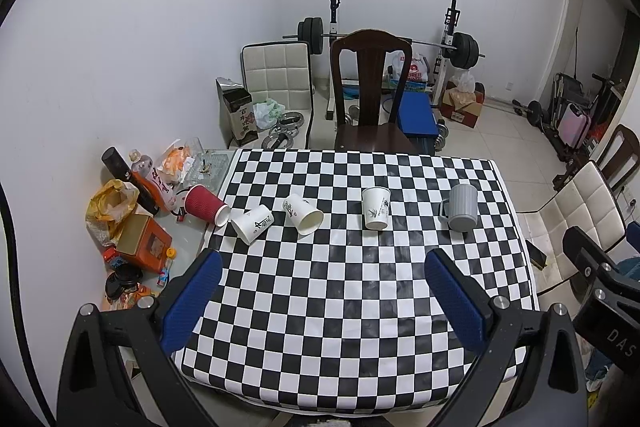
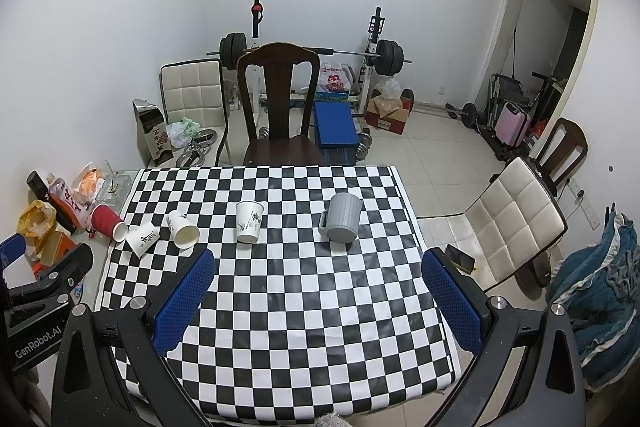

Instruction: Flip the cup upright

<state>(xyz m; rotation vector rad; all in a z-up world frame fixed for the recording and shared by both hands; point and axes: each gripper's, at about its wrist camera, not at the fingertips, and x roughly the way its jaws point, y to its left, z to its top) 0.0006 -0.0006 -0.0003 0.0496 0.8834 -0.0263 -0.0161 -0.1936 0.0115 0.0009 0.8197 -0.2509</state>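
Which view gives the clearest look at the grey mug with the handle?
The right wrist view: the grey mug sits near the frame's middle, handle and ribbed wall plain between the open fingers. The left wrist view shows the same mug further right and slightly smaller, handle still visible.

i'm seeing a glossy, smooth checkered tablecloth at mid frame, looking like vinyl. white paper cups are sitting matt on it, beside a ribbed grey plastic mug. the red cup at left is showing corrugated paper. the blue finger pads are looking dimpled and rubbery.
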